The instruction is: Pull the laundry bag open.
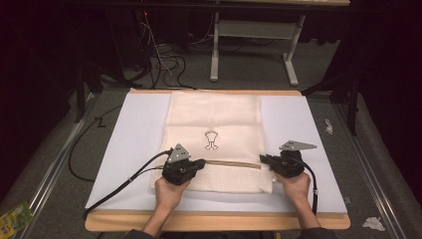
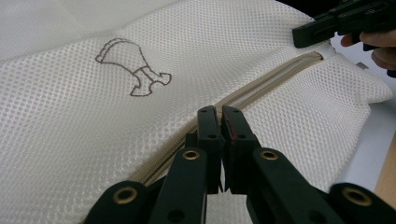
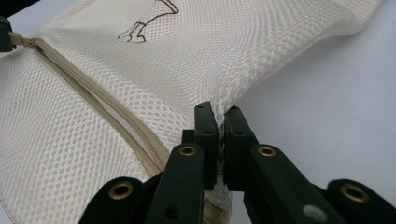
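Note:
A cream mesh bag (image 1: 214, 119) with a small brown outline print (image 1: 211, 139) lies flat on a white sheet. A beige zipper (image 1: 231, 164) runs across its near part. My left gripper (image 1: 201, 163) sits at the zipper's left end. Its jaws (image 2: 219, 112) are shut over the zipper line (image 2: 261, 84), and the right gripper view shows the zipper's end tab running into its tip (image 3: 3, 35). My right gripper (image 1: 262, 159) is at the bag's right edge. It is shut (image 3: 219, 114) on a pinched fold of mesh (image 3: 210, 42).
The white sheet (image 1: 139, 129) covers a wooden table whose front edge (image 1: 214, 221) is bare. Cables trail off the table's left side (image 1: 114, 191). Behind stand a grey desk frame (image 1: 254, 30) and floor cables (image 1: 164, 64). Litter lies on the floor (image 1: 373, 223).

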The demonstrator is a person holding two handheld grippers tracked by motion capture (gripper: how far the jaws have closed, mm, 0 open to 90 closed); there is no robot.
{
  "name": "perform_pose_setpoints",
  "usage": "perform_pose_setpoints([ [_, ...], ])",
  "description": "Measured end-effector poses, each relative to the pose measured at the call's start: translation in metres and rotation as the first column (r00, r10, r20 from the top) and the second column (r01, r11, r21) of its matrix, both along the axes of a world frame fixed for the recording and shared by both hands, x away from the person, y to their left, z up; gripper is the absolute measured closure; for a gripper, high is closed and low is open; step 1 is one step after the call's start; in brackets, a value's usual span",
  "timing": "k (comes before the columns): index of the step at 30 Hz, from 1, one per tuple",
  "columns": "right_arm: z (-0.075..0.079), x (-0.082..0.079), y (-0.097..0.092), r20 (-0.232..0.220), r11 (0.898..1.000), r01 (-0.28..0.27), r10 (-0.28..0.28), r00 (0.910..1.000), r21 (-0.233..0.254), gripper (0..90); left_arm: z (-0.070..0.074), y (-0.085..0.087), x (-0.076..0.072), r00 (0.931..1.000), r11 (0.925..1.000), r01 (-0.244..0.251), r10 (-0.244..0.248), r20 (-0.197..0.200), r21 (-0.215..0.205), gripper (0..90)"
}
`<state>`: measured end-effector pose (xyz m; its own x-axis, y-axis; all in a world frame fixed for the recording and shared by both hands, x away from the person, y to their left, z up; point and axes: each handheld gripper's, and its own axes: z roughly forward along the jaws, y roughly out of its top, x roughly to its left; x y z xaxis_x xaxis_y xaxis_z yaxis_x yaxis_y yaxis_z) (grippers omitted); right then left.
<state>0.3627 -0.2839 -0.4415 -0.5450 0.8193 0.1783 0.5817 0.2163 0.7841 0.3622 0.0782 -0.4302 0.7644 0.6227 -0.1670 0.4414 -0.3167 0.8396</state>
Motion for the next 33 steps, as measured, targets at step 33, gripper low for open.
perform_pose_setpoints([
  [33,-0.001,0.001,0.001,-0.002,1.0,0.002,-0.002,1.0,-0.009,87.9,0.007,0.024,0.0,0.9985,0.9979,-0.053,0.054,0.009,-0.035,87.3],
])
